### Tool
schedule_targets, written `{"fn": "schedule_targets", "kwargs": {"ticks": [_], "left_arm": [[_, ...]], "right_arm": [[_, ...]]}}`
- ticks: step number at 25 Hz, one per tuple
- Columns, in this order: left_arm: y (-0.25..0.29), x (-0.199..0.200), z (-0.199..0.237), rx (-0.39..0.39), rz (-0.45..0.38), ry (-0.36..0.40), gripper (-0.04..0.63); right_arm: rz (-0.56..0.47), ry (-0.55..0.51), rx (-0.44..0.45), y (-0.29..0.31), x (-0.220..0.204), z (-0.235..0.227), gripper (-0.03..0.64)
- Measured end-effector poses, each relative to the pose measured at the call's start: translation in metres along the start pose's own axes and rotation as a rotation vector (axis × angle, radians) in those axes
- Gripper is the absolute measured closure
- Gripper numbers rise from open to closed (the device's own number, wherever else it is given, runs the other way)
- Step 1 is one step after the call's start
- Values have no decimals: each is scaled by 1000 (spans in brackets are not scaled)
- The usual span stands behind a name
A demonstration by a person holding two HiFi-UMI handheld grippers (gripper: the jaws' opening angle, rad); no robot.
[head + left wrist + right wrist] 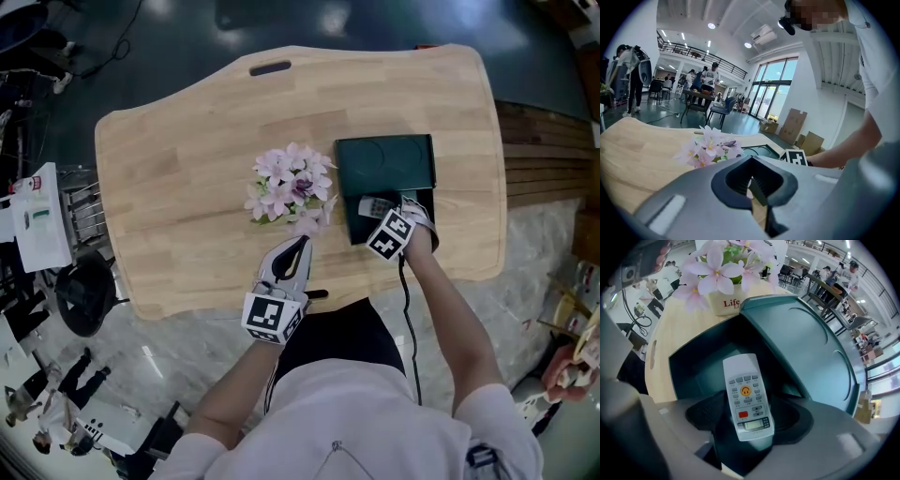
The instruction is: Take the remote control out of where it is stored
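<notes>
Over the box [385, 161] at the table's [187, 169] right, the right gripper [747, 422] points down, jaws wide either side of the remote [746, 394] lying inside, likely to grip it. The left gripper [298, 247], jaws closed, waits clear by the flowers [291, 184].

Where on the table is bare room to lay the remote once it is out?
Bare wood: the table's whole left part, left of the flowers, and the far strip behind flowers and green box. Crowded: the near-right, where the box, right gripper and left gripper sit close.
</notes>
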State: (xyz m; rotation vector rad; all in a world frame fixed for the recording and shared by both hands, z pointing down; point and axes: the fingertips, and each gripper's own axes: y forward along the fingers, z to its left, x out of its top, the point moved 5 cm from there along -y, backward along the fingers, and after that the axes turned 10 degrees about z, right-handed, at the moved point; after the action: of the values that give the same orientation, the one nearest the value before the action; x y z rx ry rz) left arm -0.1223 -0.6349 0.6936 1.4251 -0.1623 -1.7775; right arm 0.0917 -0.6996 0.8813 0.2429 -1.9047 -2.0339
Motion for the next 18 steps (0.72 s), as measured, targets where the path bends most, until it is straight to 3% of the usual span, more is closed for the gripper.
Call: {"fn": "schedule_targets", "kwargs": {"ticks": [4, 12, 18], "left_arm": [[1, -2, 1, -2, 2, -4, 594], [-4, -2, 1, 2, -2, -7, 594], [-12, 5, -2, 8, -14, 6, 594]], "right_arm": [[23, -47, 71, 1, 3, 2, 324], [41, -65, 96, -5, -1, 7, 339], [-53, 7, 82, -52, -6, 8, 341]]}}
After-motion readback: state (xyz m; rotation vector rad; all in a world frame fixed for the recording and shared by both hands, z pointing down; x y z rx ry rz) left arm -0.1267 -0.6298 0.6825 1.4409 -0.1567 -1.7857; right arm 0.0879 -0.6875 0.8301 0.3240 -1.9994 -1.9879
